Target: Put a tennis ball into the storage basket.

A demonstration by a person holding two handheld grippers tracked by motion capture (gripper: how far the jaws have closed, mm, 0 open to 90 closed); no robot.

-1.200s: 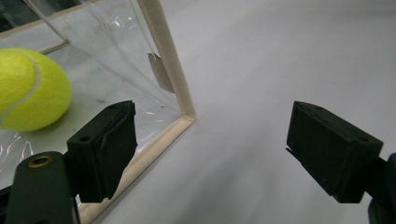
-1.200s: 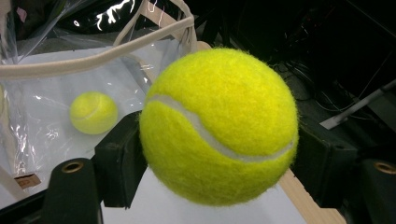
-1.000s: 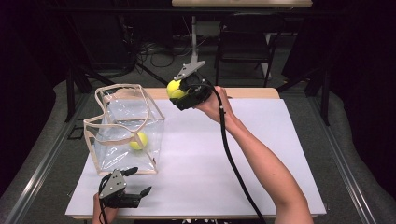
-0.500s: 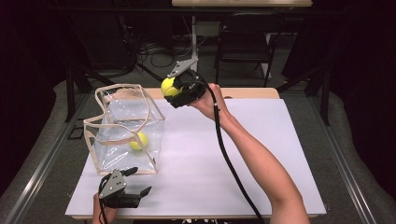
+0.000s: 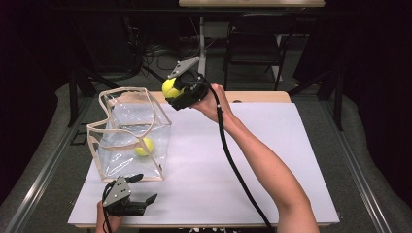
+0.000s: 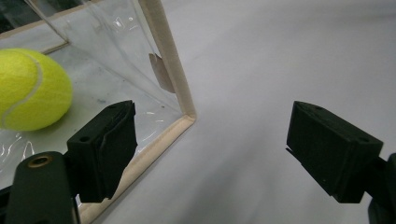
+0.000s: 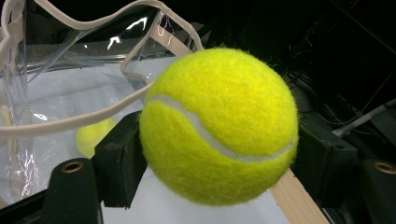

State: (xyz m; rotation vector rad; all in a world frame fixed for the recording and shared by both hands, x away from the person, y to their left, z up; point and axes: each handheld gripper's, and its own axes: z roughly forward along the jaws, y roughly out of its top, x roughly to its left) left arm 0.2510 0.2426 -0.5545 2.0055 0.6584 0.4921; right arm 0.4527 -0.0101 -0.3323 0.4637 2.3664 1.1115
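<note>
A tennis ball point(image 5: 170, 88), on which no writing can be read, is clamped in the right hand-held gripper point(image 5: 176, 91) above the counter's point(image 5: 272, 160) far edge beside the clear bag point(image 5: 130, 133), while the left hand-held gripper point(image 5: 141, 188) is held spread apart at the bag's near corner.

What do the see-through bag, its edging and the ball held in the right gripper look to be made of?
Bag: clear, glossy flexible plastic, likely vinyl; it shows glare streaks and creases, and the ball inside is visible through it.
Edging: matte beige strip, probably fabric binding, though the weave is not visible.
Held ball: fuzzy yellow-green felt with a curved whitish seam, looks like a tennis ball, clamped in the right gripper.
</note>
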